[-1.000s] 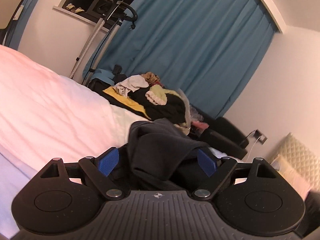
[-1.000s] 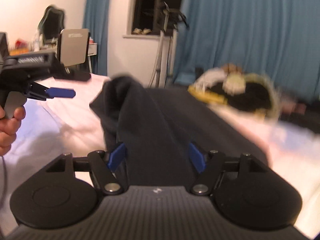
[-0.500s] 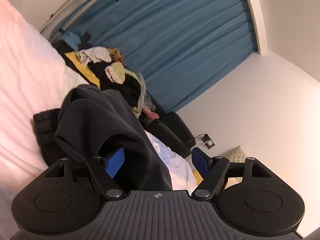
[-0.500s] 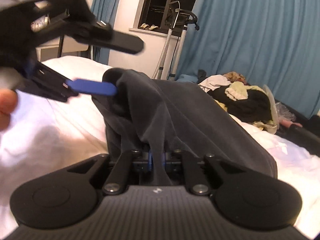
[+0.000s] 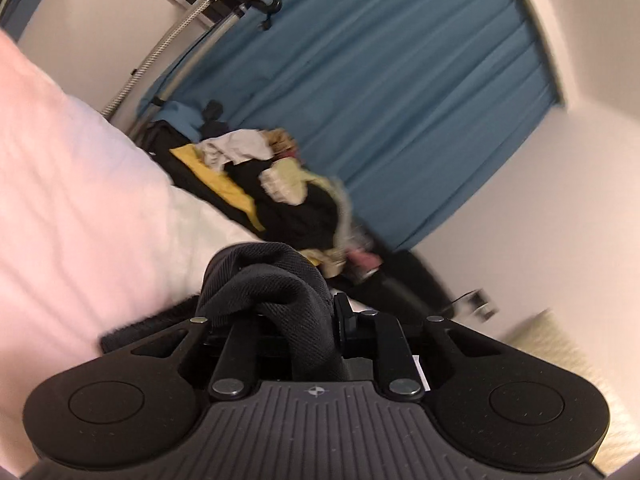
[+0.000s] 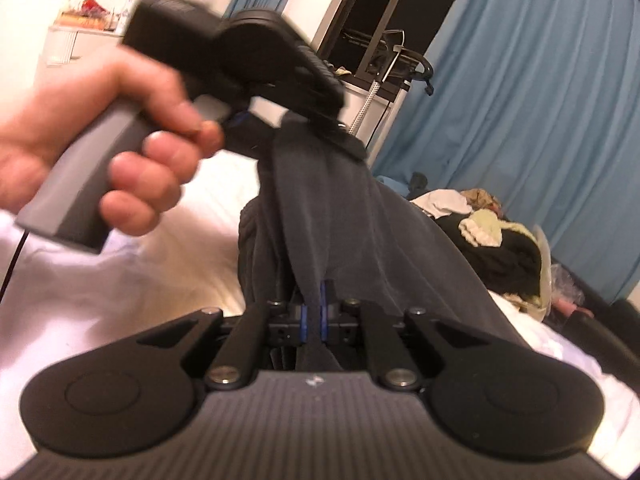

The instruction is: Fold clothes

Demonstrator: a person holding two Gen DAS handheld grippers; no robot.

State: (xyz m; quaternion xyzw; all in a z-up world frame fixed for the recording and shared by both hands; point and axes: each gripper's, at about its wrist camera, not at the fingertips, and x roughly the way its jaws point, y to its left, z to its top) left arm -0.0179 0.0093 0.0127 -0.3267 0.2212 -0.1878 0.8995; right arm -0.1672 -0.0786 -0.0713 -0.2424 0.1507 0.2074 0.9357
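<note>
A dark grey garment (image 6: 360, 224) stretches between both grippers above a white bed (image 6: 132, 280). My right gripper (image 6: 314, 316) is shut on a fold of it, blue pads pressed together on the cloth. In the left wrist view my left gripper (image 5: 308, 312) is shut on a bunched edge of the dark grey garment (image 5: 272, 284), which hides its pads. From the right wrist view, the left gripper (image 6: 280, 124) is raised at upper left, held by a person's hand (image 6: 100, 132), with the cloth hanging from it.
A heap of unfolded clothes (image 5: 280, 188) in black, yellow and white lies at the bed's far end, also visible as clothes (image 6: 492, 236). Blue curtains (image 5: 400, 92) hang behind. A garment steamer pole (image 5: 168, 44) stands by the wall. A quilted cushion (image 5: 560, 344) is at right.
Both grippers went from open to shut on the dark garment, the right first, then the left. The left gripper has risen, lifting its edge so the cloth stretches between them.
</note>
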